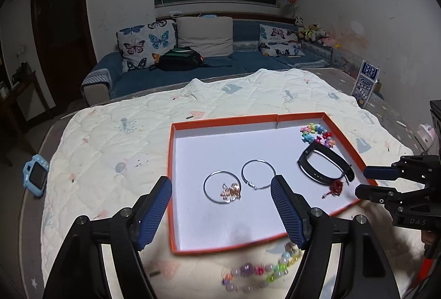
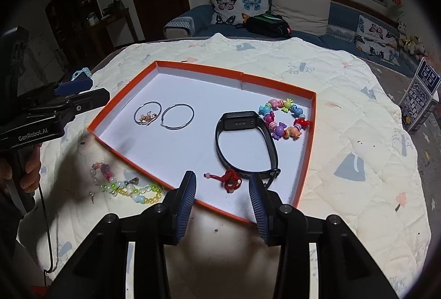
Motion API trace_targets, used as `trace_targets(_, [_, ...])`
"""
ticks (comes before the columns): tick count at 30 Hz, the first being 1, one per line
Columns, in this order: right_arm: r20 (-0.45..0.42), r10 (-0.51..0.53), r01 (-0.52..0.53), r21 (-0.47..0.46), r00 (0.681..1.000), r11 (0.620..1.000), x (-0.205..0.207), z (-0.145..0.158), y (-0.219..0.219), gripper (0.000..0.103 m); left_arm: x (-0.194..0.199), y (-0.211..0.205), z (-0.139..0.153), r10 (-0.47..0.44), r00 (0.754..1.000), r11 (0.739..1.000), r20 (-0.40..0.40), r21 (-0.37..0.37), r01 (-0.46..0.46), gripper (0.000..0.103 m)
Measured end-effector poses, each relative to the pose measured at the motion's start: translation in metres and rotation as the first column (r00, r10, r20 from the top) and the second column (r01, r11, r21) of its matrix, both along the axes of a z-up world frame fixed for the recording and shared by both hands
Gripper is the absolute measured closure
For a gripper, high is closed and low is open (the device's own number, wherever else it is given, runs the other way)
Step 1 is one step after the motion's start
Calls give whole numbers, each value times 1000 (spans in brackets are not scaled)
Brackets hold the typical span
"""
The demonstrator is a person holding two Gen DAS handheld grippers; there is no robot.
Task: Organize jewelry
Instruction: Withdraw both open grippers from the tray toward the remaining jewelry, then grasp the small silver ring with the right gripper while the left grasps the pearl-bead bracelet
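An orange-rimmed white tray (image 1: 172,150) (image 2: 310,117) lies on a quilt. In it are two silver hoop earrings (image 1: 222,186) (image 2: 177,116), a rose-gold piece (image 1: 231,192) inside one hoop, a black smart band (image 1: 325,165) (image 2: 245,141), a red knotted charm (image 1: 335,187) (image 2: 230,181) and a colourful candy-bead bracelet (image 1: 318,133) (image 2: 284,118). A pastel bead bracelet (image 1: 259,271) (image 2: 129,187) lies on the quilt outside the tray's near edge. My left gripper (image 1: 220,212) is open and empty above the tray's near left. My right gripper (image 2: 222,201) is open and empty just before the red charm.
The white quilt (image 1: 110,139) covers a table. A blue toy camera (image 1: 35,175) lies at its left edge, and a blue printed box (image 2: 420,100) stands at the right. A sofa with butterfly cushions (image 1: 143,43) and a black bag is behind.
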State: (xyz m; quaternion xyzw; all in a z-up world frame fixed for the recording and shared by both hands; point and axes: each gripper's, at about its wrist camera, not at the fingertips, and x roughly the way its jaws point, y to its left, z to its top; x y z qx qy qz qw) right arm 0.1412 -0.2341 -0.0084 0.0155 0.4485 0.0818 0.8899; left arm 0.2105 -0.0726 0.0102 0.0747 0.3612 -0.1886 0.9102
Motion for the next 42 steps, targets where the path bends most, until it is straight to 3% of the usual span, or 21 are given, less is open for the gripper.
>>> trace_targets(14, [-32, 92, -91, 21, 995, 996, -31, -16, 28, 59, -62, 33, -1, 23, 1000, 1000, -12, -20, -23, 23])
trace_targets(30, [-72, 145, -142, 45, 987, 989, -26, -38, 49, 65, -94, 33, -55, -78, 991, 997, -108, 15, 80, 24])
trace_targets(42, [-66, 163, -162, 33, 984, 986, -22, -40, 52, 74, -78, 23, -73, -139, 981, 989, -134, 38, 146, 43])
